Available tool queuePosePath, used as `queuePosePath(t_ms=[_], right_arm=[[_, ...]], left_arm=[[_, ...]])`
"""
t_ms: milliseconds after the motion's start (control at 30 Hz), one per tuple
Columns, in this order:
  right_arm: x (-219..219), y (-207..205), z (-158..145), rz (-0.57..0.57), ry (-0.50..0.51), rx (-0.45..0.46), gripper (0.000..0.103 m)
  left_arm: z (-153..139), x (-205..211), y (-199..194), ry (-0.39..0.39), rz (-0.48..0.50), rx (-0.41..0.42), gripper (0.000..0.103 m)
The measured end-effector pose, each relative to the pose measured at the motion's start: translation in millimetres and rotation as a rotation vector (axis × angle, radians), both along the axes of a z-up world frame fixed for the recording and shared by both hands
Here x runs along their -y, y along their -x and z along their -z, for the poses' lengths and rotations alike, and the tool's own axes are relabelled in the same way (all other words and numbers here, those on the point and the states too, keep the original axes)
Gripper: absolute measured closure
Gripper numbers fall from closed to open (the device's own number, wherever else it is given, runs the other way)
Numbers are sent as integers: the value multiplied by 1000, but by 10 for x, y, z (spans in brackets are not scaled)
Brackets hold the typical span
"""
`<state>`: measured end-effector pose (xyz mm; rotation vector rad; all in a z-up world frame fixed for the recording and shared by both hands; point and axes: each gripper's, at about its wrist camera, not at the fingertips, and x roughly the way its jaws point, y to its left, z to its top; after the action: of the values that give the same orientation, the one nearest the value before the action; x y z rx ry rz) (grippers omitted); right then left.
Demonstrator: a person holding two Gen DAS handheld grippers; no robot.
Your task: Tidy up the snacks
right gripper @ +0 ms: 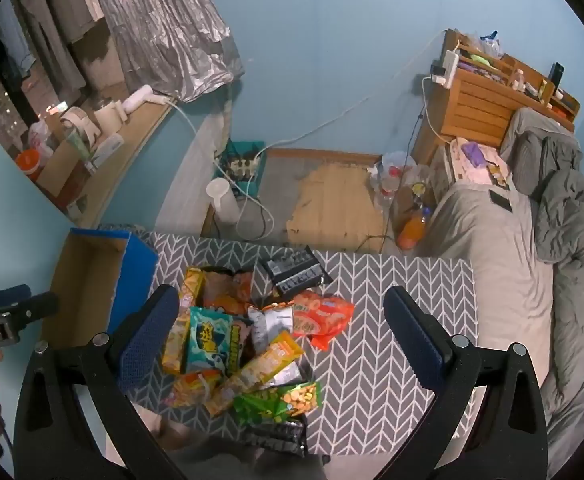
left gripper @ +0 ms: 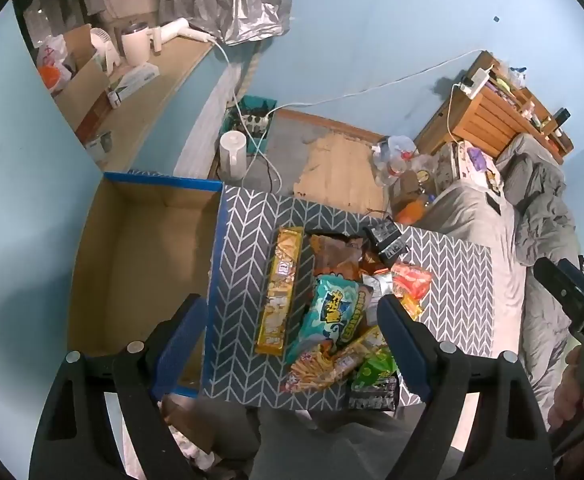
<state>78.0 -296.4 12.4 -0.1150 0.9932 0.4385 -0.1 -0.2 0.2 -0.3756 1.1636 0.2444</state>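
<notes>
Both tools hang spread wide above the table with nothing between their fingers: the left gripper over the near edge of the pile, the right gripper a little further right. Below them the snack packets lie heaped on the grey herringbone tablecloth, a teal bag in the middle, a long yellow pack at its left, an orange-red bag at the right. Just left of the heap stands an open cardboard box with a blue rim. Beyond the table lie a worn floor and a grey bed.
</notes>
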Motion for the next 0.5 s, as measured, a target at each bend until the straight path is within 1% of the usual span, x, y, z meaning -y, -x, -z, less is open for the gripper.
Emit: queuePosePath(t_ms=[100,133,200,233,267,300,400,500], right_arm=[[12,8,-3,-1,-9,-1,2],[17,13,-4,0,-9,-3,2],[29,27,-8,-1,-14,-6,2],[36,38,-13,-1,-16,-6,2],[41,50,-17,-2,-17,-5,2],[33,52,73,-1,-13,-17,2],[40,60,88,-2,-13,-22,2],[24,2,14,3,-12,-33,2]], left_arm=[[-9,38,-105,-8,24,-23,15],[-41,35,-65,-6,24,-7,15],[-49,-16,-119,-8,26,-22,15],[-45,53,-105,-30,26,-15,15],[-26,64,-72,-33,26,-6,15],[-21,75,-39,-31,25,4,15],[-20,64,-16,-20,26,16,15],[-18,72,-21,-17,29,16,15]])
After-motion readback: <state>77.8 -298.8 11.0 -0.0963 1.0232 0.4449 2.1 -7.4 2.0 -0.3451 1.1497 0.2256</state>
